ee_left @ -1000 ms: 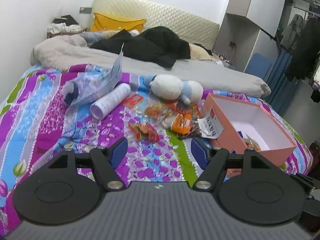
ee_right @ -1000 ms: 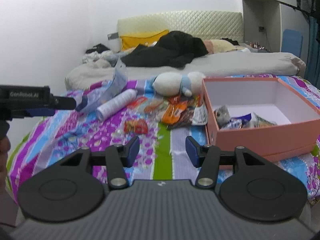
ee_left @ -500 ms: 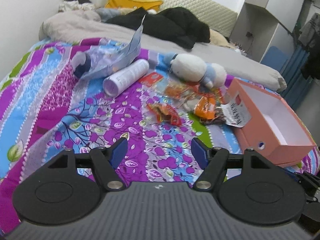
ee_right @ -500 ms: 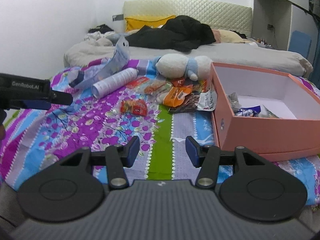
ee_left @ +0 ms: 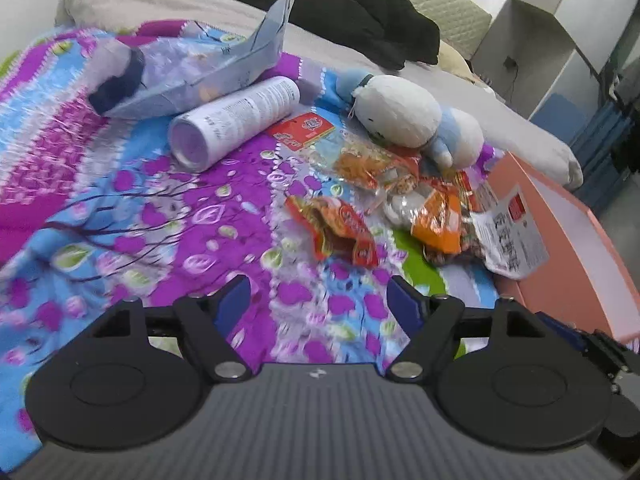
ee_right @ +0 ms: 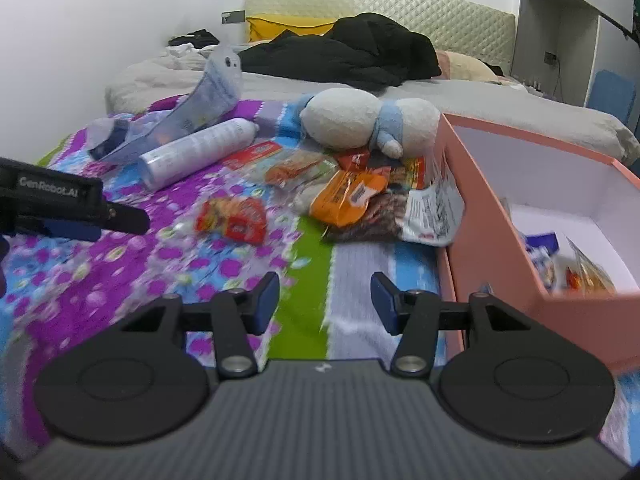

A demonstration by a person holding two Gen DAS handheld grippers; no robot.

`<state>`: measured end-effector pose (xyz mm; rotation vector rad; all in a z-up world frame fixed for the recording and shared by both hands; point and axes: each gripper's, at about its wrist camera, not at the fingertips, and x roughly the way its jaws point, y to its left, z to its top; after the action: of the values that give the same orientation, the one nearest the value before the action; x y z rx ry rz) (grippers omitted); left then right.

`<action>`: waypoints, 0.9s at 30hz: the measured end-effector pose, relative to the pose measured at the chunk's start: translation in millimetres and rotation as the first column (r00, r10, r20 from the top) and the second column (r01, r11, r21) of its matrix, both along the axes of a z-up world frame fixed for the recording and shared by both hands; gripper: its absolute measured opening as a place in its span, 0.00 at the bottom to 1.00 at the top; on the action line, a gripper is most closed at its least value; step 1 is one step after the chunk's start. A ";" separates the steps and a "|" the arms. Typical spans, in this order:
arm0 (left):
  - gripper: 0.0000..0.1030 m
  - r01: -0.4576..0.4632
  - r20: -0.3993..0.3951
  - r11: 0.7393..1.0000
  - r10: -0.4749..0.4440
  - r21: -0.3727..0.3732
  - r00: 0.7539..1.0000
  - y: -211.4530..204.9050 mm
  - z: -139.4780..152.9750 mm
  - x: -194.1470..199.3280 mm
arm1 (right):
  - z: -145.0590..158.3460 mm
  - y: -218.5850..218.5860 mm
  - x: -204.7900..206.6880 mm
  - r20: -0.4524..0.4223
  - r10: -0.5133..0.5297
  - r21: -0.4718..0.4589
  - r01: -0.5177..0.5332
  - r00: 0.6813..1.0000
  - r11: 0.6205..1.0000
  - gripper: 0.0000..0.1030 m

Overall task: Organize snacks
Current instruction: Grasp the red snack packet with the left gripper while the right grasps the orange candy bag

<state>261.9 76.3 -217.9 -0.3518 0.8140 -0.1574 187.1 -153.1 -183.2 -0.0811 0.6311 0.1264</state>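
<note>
Purple-flowered bedspread (ee_left: 140,200) fills both views. Loose snack packets (ee_left: 400,200) lie heaped at centre frame, just left of the pink box (ee_right: 500,216), with one red packet (ee_left: 340,232) apart below-left. Left gripper (ee_left: 320,304) jaws, just widened, stand apart with nothing between; right gripper (ee_right: 325,300) jaws also stand apart, empty.

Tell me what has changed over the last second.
Both grippers came down closer to the snack packets. The left gripper has just been opening, with nothing between its jaws; the right gripper is open and empty. The red crinkled snack packet and pink cardboard box stayed put.
</note>
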 end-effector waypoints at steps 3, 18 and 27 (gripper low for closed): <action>0.77 0.000 -0.004 1.000 0.000 -0.030 1.000 -4.8 -10.5 25.4 | -8.6 0.7 26.3 0.002 0.004 -0.011 -0.004 1.000 1.000 0.51; 0.91 0.078 -0.042 0.995 -0.075 0.057 0.996 -32.0 -51.9 120.1 | -39.2 4.3 115.5 0.025 0.024 -0.069 -0.022 0.999 0.997 0.79; 1.00 0.147 -0.051 0.976 -0.140 0.160 0.989 -55.3 -57.5 150.4 | -59.8 11.8 147.4 -0.012 0.090 -0.132 -0.090 0.996 0.987 0.81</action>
<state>412.3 21.0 -275.4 -0.1419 0.8857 -0.2177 334.4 -141.3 -243.0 -0.2378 0.6411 0.1719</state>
